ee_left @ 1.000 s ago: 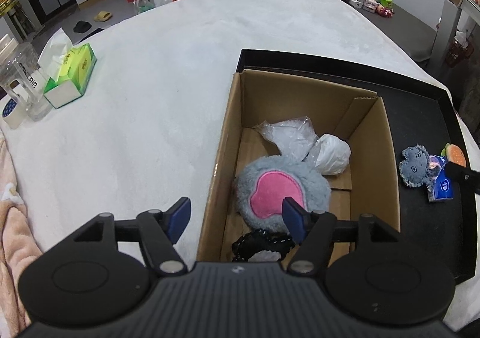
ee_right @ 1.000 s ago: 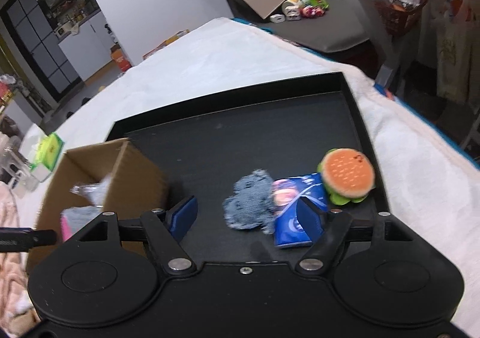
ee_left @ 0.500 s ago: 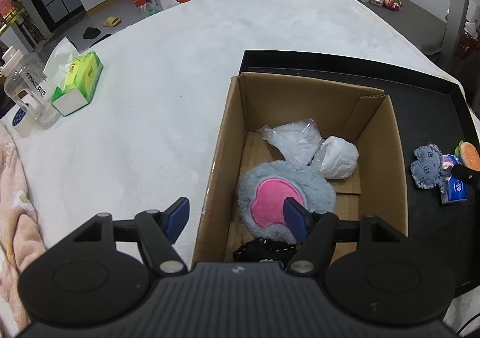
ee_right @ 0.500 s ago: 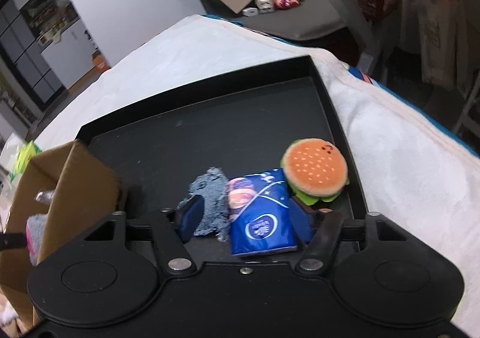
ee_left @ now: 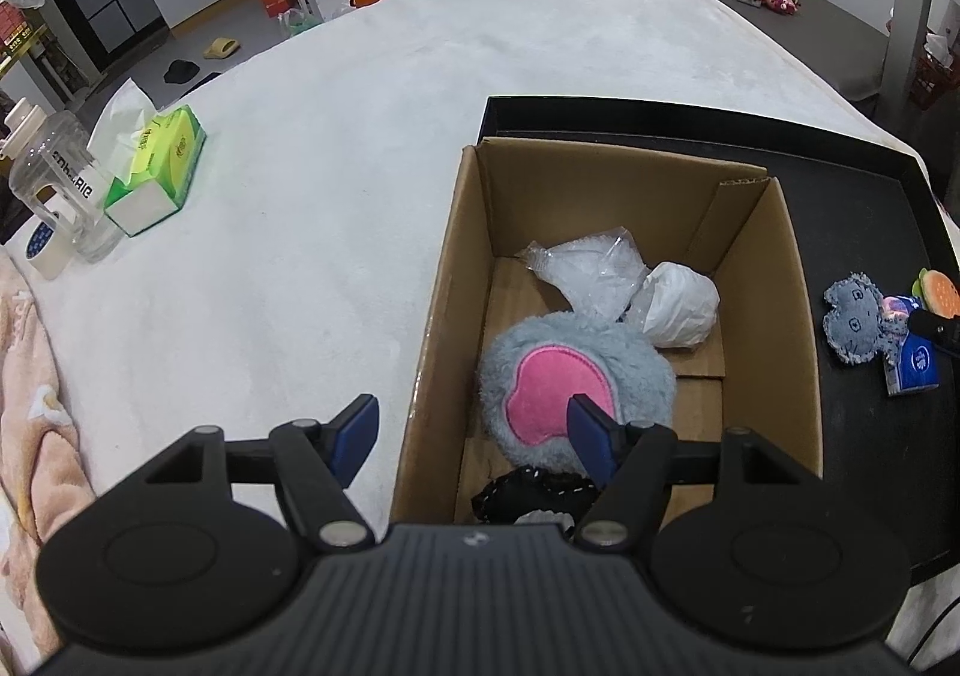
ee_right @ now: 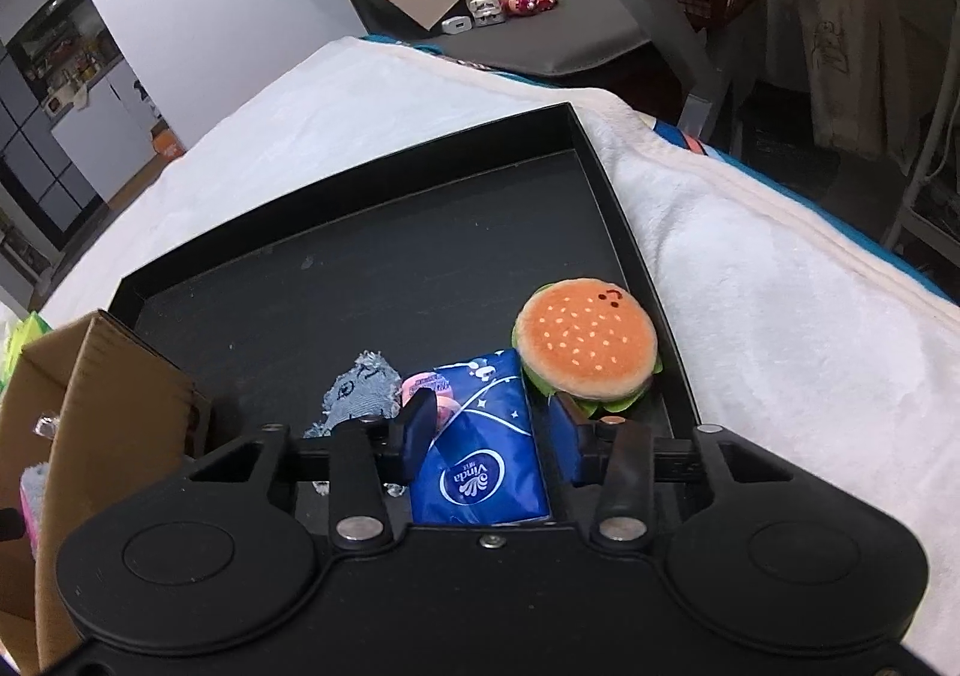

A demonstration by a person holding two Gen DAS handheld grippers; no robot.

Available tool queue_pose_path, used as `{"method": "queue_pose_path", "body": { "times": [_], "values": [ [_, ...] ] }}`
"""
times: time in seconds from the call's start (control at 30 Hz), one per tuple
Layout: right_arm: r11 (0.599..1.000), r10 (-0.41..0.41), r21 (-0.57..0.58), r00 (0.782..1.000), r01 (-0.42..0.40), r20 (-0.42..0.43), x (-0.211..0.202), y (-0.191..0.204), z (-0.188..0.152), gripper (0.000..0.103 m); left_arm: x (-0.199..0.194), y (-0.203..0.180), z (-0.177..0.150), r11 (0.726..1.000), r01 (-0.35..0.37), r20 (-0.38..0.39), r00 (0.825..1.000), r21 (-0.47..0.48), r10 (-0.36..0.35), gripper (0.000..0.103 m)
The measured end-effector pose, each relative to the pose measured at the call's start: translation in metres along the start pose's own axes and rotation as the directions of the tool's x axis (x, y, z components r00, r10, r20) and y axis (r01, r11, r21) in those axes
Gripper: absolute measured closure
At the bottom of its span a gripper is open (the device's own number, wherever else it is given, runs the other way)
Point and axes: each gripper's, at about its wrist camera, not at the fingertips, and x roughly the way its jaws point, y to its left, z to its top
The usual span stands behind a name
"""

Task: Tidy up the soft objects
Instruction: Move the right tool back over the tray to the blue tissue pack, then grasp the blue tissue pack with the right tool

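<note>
My right gripper (ee_right: 495,430) is low over the black tray (ee_right: 420,256), its jaws closing around a blue tissue pack (ee_right: 480,454). The pack lies between the pads, and a narrow gap still shows on its right side. A burger plush (ee_right: 585,346) lies to the pack's right and a denim plush (ee_right: 360,388) to its left. My left gripper (ee_left: 474,430) hangs open and empty above the left wall of the cardboard box (ee_left: 456,280). Inside the box lie a grey and pink plush (ee_left: 576,376), two white plastic bags (ee_left: 678,304) and a black item (ee_left: 534,496).
A white blanket (ee_left: 300,196) covers the surface. At its far left stand a green tissue box (ee_left: 156,172), a clear bottle (ee_left: 54,184) and a tape roll (ee_left: 42,250). A pink cloth (ee_left: 30,406) lies at the left edge. The blanket drops off past the tray's right rim.
The right gripper has come down and forward over the tissue pack, and its jaws have narrowed around it. The left gripper has barely moved above the box.
</note>
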Motion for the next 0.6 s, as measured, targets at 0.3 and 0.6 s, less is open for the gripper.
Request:
{"method": "queue_pose_path", "body": {
  "times": [0.3, 0.6],
  "values": [
    [0.996, -0.026, -0.090, 0.999, 0.023, -0.027, 0.003, 0.020, -0.007, 0.046, 0.000, 0.006, -0.002, 1.000, 0.007, 0.003, 1.000, -0.009, -0.007, 0.035],
    [0.985, -0.058, -0.161, 0.998, 0.056, -0.010, -0.010, 0.031, -0.017, 0.044, 0.001, 0.014, -0.006, 1.000, 0.018, 0.007, 1.000, -0.018, -0.018, 0.035]
  ]
}}
